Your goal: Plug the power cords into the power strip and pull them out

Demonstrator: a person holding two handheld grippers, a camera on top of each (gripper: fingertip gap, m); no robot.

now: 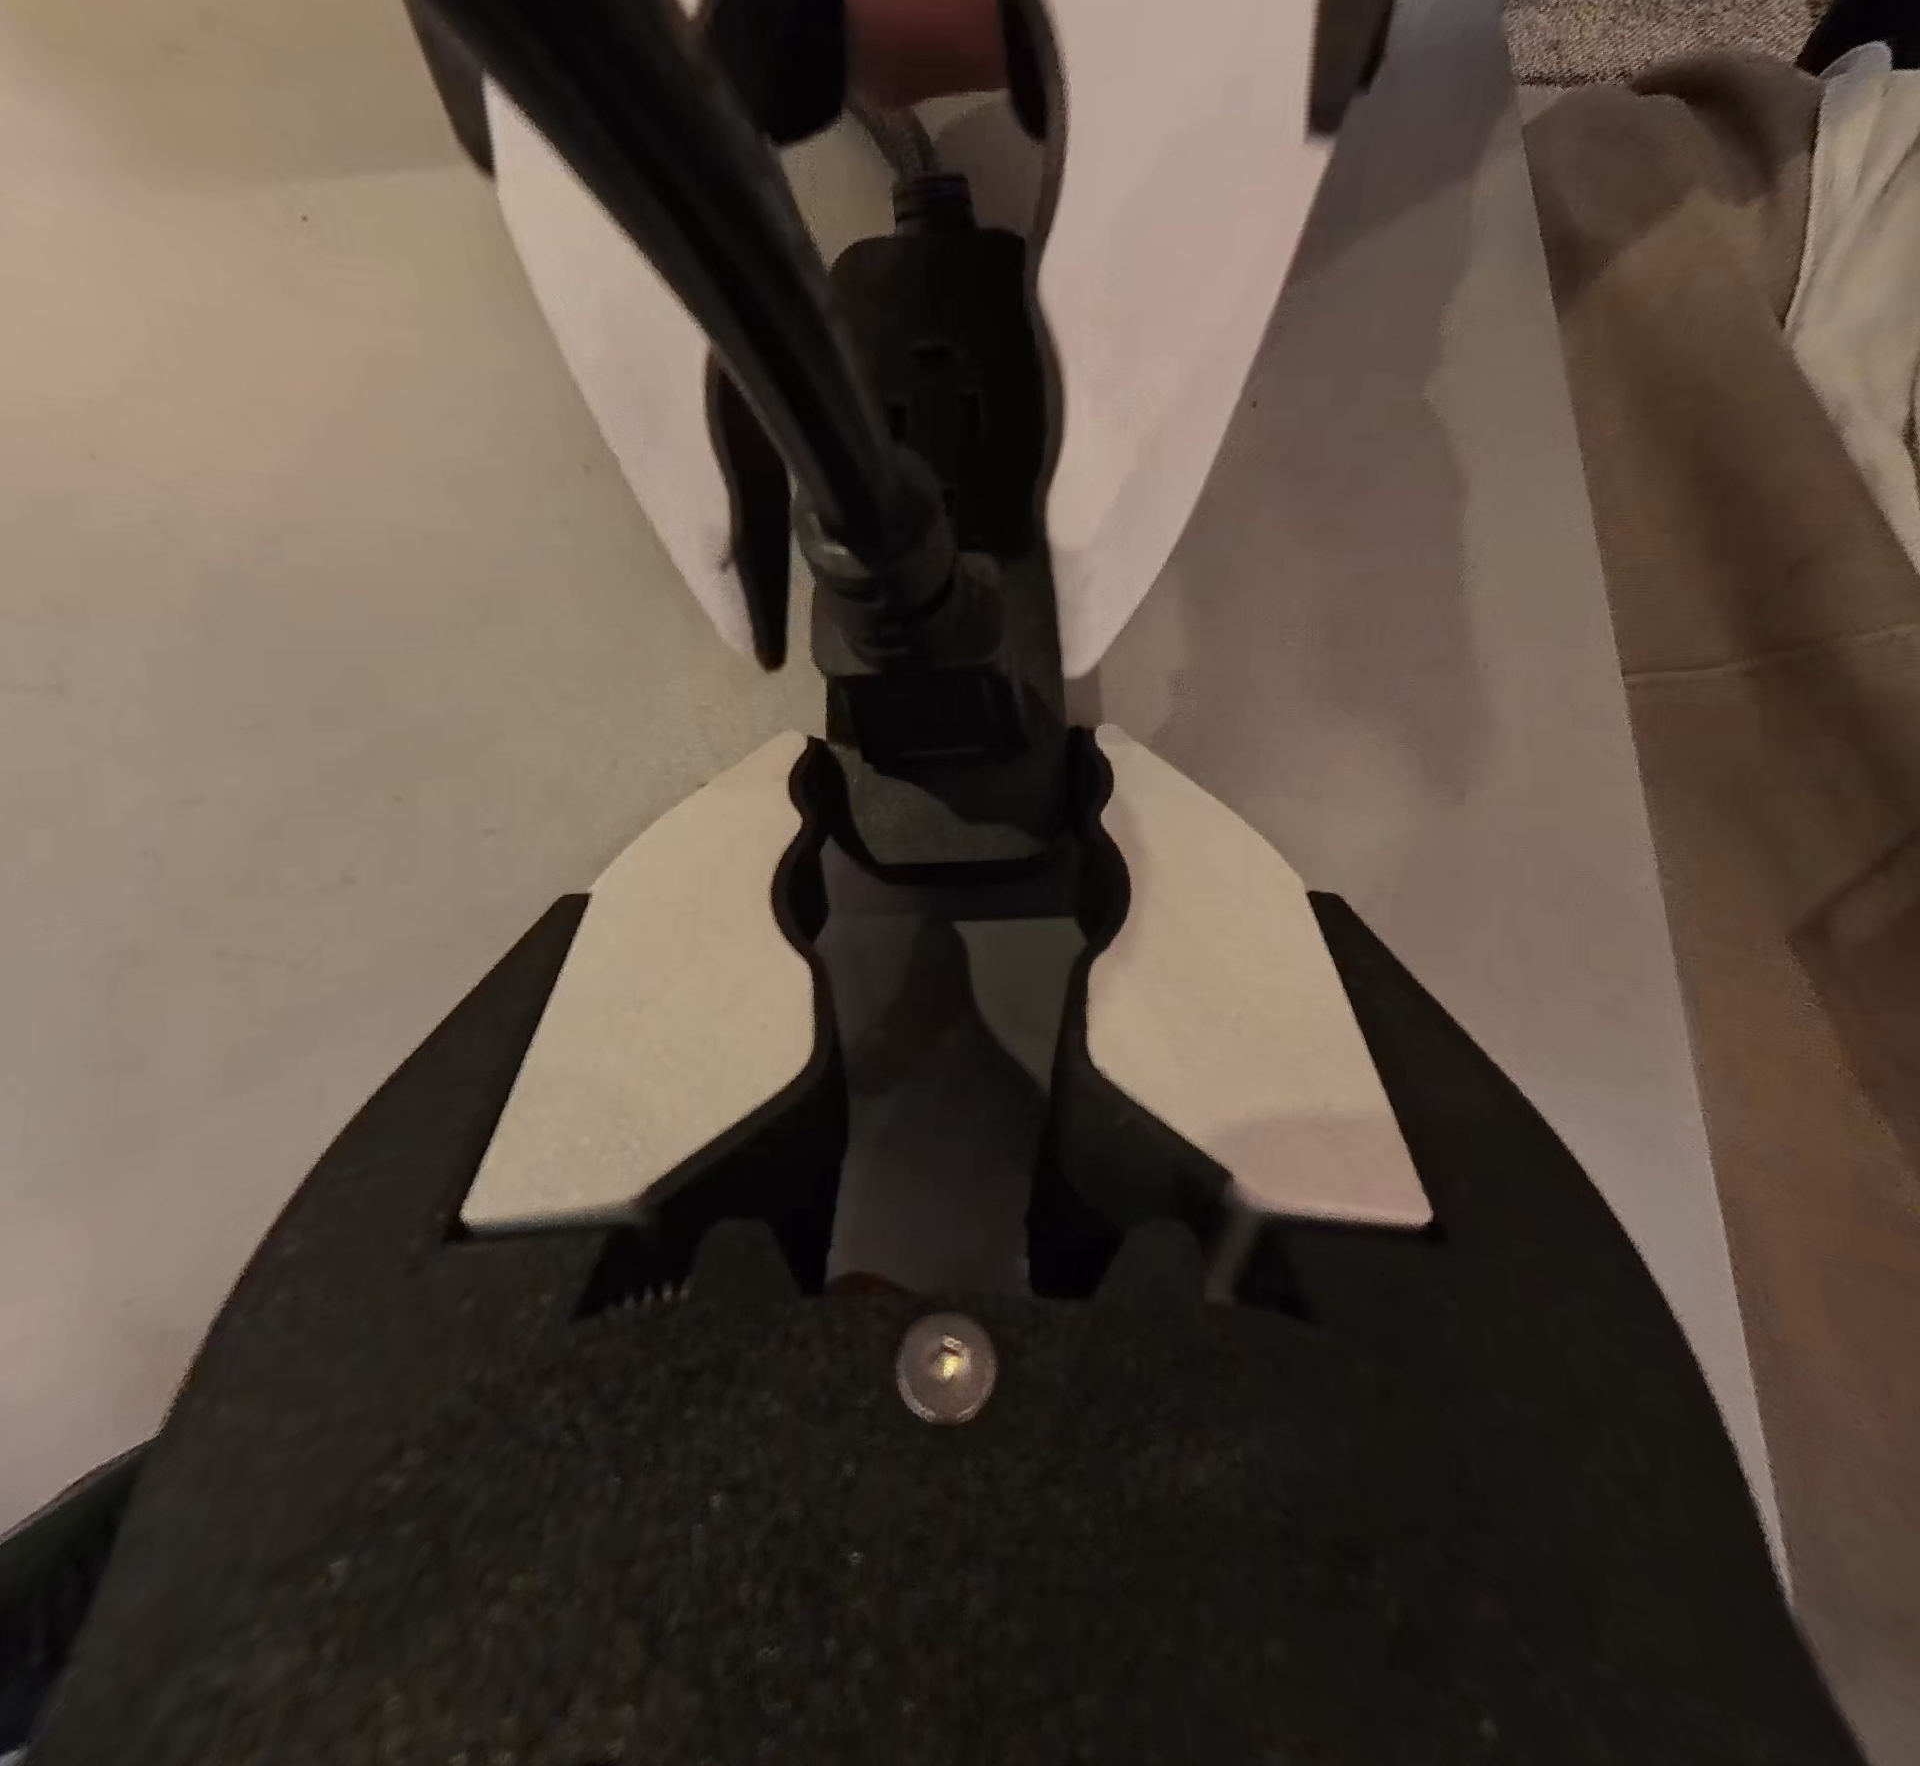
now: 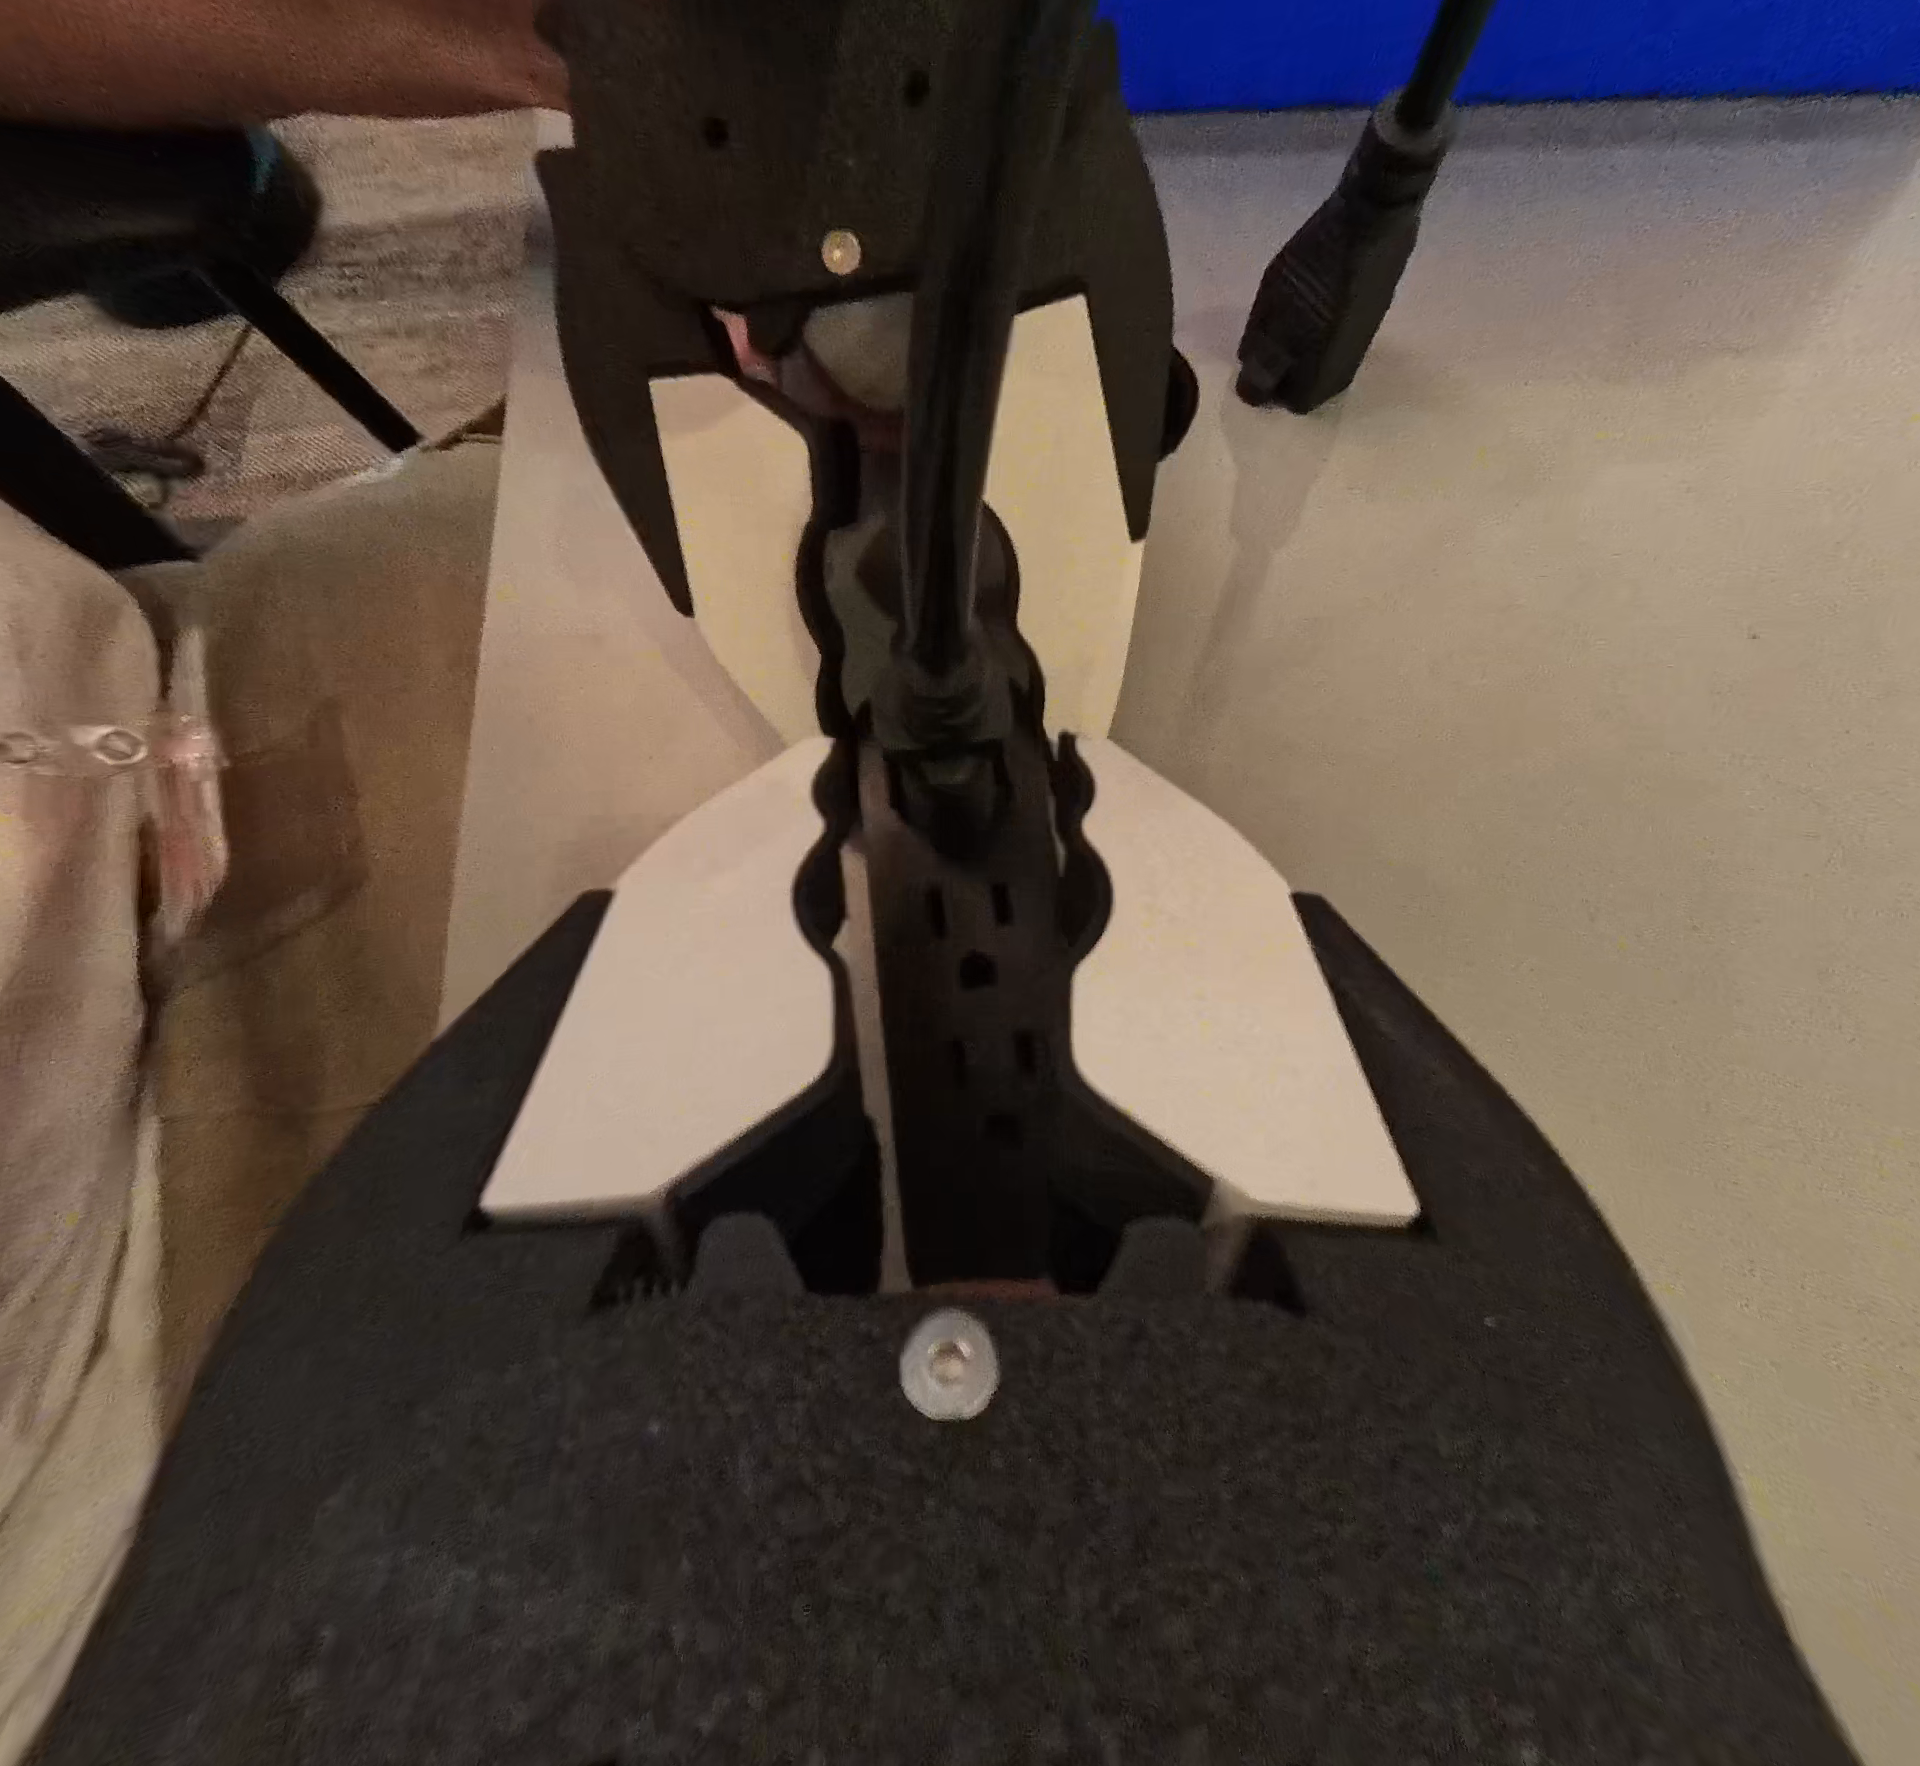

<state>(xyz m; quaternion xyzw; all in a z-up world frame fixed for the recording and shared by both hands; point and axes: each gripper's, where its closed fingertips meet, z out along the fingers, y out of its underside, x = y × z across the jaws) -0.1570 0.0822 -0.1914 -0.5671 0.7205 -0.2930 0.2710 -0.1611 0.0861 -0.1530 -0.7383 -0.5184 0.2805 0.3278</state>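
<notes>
left view, left gripper (image 1: 951, 797): jaws are closing tight on the near end of the black power strip (image 1: 951, 428), clamping it by its long sides; strip is running straight away from the camera over the pale table (image 1: 260, 573)
left view, plug (image 1: 894, 604): black plug is sitting on the strip face just past the fingertips, looking seated or nearly so; its thick power cord (image 1: 623, 158) is rising up and to the left, out of frame
left view, right gripper (image 1: 904, 511): opposite claw is facing in from the far end, fingers flanking the strip's sides about the plug; whether it is bearing on the strip or the plug, cannot tell
right view, right gripper (image 2: 951, 786): fingers are drawn in against the strip (image 2: 971, 968), which is lying between them, open sockets showing; tips are meeting at the plug (image 2: 935, 729); likely clamped, exact object unclear
right view, left gripper (image 2: 940, 698): is coming in from the far side, tips nearly meeting the right ones
right view, spare plug (image 2: 1320, 293): second black plug is hanging on its cord well apart, back right, unplugged
handling: strip is judged rigid plastic, light, prone to lifting with the plug, so hold it by the sides; grip the plug body, not the cord; cord is stiff and springy, so it is pulling sideways
</notes>
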